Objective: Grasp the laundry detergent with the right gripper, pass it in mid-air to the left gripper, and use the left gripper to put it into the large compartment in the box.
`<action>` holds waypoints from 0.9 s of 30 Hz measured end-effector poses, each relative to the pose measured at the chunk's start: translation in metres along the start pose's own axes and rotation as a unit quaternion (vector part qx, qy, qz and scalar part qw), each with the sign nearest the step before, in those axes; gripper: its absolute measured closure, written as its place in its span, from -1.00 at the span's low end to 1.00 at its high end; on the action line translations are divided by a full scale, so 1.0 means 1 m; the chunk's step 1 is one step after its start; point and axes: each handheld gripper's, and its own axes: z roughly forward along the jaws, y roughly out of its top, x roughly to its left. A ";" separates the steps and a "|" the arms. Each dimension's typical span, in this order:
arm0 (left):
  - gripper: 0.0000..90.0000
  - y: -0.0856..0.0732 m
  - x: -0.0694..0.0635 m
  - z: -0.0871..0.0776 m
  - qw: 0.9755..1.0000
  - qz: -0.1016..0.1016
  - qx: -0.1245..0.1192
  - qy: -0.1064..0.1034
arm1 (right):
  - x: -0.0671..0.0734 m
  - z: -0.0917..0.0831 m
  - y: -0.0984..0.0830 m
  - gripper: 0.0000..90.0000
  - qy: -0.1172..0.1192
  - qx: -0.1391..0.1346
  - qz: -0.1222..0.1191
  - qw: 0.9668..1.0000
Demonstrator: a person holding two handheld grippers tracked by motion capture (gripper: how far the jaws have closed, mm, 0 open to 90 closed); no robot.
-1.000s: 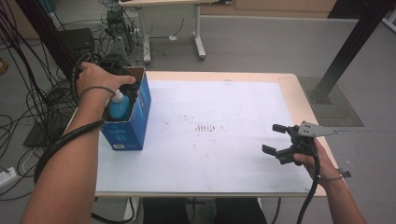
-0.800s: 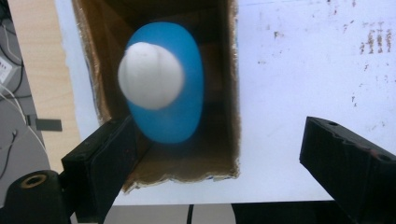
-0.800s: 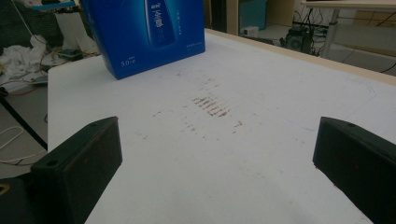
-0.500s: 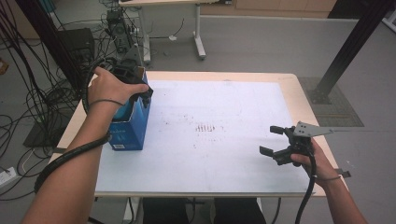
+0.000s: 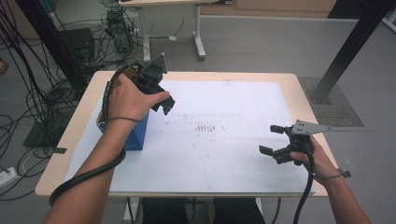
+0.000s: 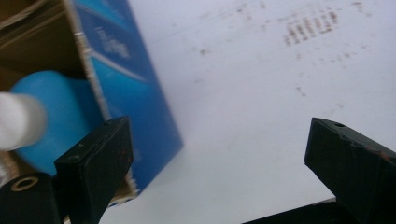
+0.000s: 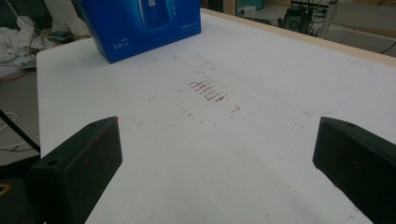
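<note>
- A desk [image 5: 299, 100] with a pale wooden edge carries a white sheet [image 5: 233, 158] over most of its top.
- A patch of small reddish-brown marks [image 5: 205, 127] stains the sheet near its middle, in short rows.
- A faint blue pen line [image 7: 345, 105] runs across the sheet, seen in the right gripper view.
- A second table's white legs [image 5: 198, 35] stand on the grey floor [image 5: 261, 46] beyond the desk.
- A black slanted post [image 5: 350, 46] rises from a base plate at the far right.
- Black cables [image 5: 32, 93] lie tangled on the floor at the left, near dark equipment boxes [image 5: 79, 44].
</note>
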 end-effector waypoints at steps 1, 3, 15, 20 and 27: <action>-0.77 0.000 0.000 0.000 1.000 0.000 0.000 0.000 | 0.000 -0.001 0.002 -0.97 -0.002 0.001 0.000 1.000; -0.70 -0.001 -0.007 0.007 1.000 0.013 -0.004 -0.010 | 0.001 -0.001 0.003 -0.97 -0.005 0.003 -0.001 1.000; -0.77 -0.006 -0.052 0.033 0.998 0.064 -0.014 -0.024 | 0.008 -0.001 0.034 -0.96 -0.049 0.046 0.029 0.997; -0.79 -0.006 -0.057 0.041 0.995 0.075 -0.016 -0.063 | 0.008 0.001 0.052 -0.96 -0.061 0.077 0.044 0.994; -0.80 -0.008 -0.072 0.063 0.993 0.085 -0.013 -0.076 | 0.012 0.010 0.081 -0.95 -0.070 0.121 0.044 0.989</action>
